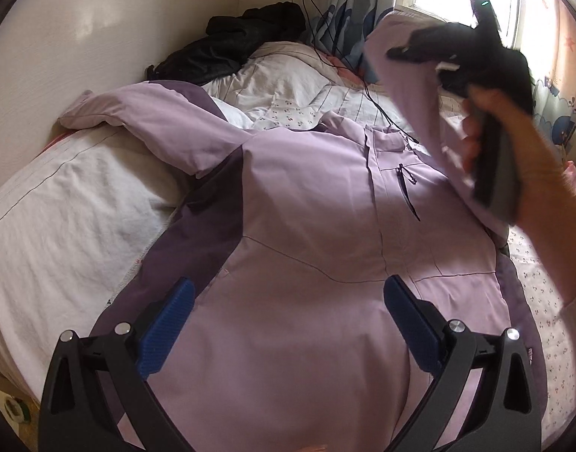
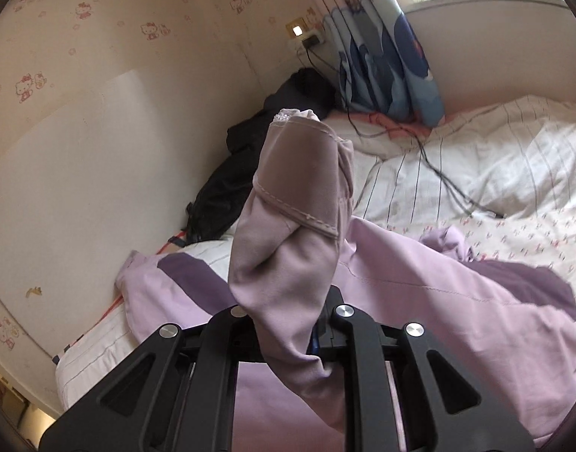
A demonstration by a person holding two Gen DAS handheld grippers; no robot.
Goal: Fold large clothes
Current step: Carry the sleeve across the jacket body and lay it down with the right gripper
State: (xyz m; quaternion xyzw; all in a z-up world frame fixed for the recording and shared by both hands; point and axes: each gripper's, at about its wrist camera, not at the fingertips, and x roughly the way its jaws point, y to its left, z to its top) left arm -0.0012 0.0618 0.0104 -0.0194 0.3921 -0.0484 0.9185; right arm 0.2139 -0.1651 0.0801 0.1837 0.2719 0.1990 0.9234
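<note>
Two grippers work on one lilac jacket (image 1: 307,196), which lies front-up on the bed (image 1: 73,203) with its zip placket running down the middle and its far sleeve (image 1: 137,113) stretched toward the wall.

Left gripper (image 1: 288,301): fingers spread wide, holding nothing, hovering above the lower front panel of the jacket.

Right gripper (image 2: 318,335): fingers pressed together on the cuff end of the near sleeve (image 2: 295,226). In the right wrist view the sleeve stands up bunched from between the fingers; in the left wrist view the right hand (image 1: 532,158) carries it raised above the chest area of the jacket, near the chest pocket zip (image 1: 406,188).

Step in hand, as judged: folding the near sleeve inward across the body.

Recommended procedure:
1. Carry the cuff across the placket line, keeping the sleeve taut enough to avoid twisting.
2. Lower the left gripper onto the body panel near the shoulder seam to pin it, so the jacket does not drag along the bedding.
3. Lay the sleeve flat and level with the chest before releasing.
4. Smooth outward from the fold line.

Caution: the fabric looks slippery, and a black cable (image 1: 367,86) lies across the bedding near the collar; keep the sleeve off it.
</note>
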